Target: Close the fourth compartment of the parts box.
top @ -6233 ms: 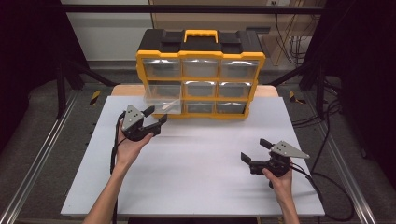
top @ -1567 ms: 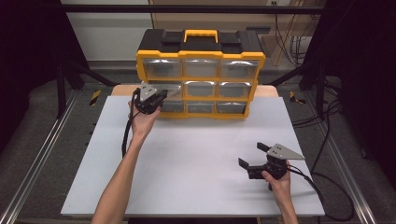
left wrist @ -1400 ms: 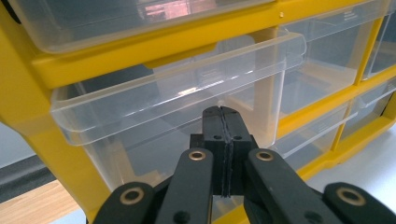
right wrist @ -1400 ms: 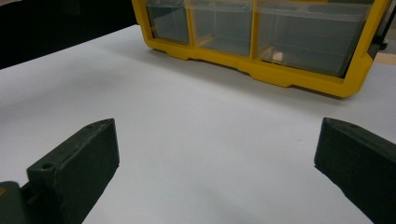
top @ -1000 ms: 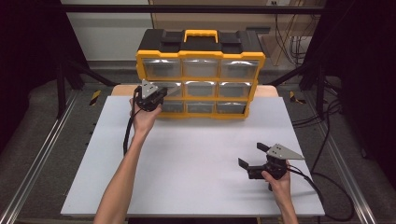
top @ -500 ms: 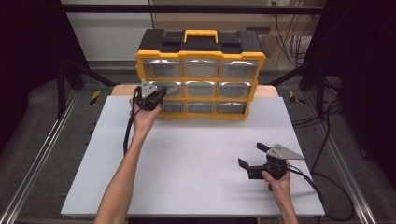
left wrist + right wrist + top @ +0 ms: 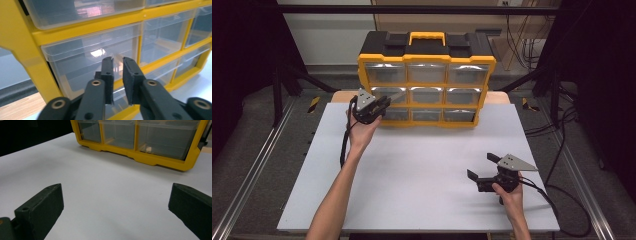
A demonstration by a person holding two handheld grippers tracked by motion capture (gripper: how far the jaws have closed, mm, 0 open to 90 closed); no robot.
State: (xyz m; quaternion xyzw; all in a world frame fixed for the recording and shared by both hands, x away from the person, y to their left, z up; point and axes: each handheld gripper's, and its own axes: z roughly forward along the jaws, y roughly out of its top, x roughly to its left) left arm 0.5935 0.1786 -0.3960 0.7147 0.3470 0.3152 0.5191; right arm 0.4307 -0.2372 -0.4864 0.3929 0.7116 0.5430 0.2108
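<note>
Left gripper [image 7: 117,80] fingers just parting off the middle-left drawer [image 7: 92,62] tab — withdraw toward 6 o'clock; right gripper [image 7: 115,207] fingers wide open.

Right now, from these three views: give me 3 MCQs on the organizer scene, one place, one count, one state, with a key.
1. Where is the left gripper?
A. at the left drawer of the middle row
B. on the organizer's top handle
C. flat on the table's near edge

2. How many clear drawers does the yellow organizer show on its front?
A. four
B. six
C. nine

3. How do the right gripper's jaws stand?
A. shut on a drawer
B. wide open with nothing between them
C. shut on a cable

Key: 1 A, the left gripper view has its jaws at that drawer's front tab. 2 C, the high view shows three rows of three. 3 B, the right gripper view shows only bare white table between them.
</note>
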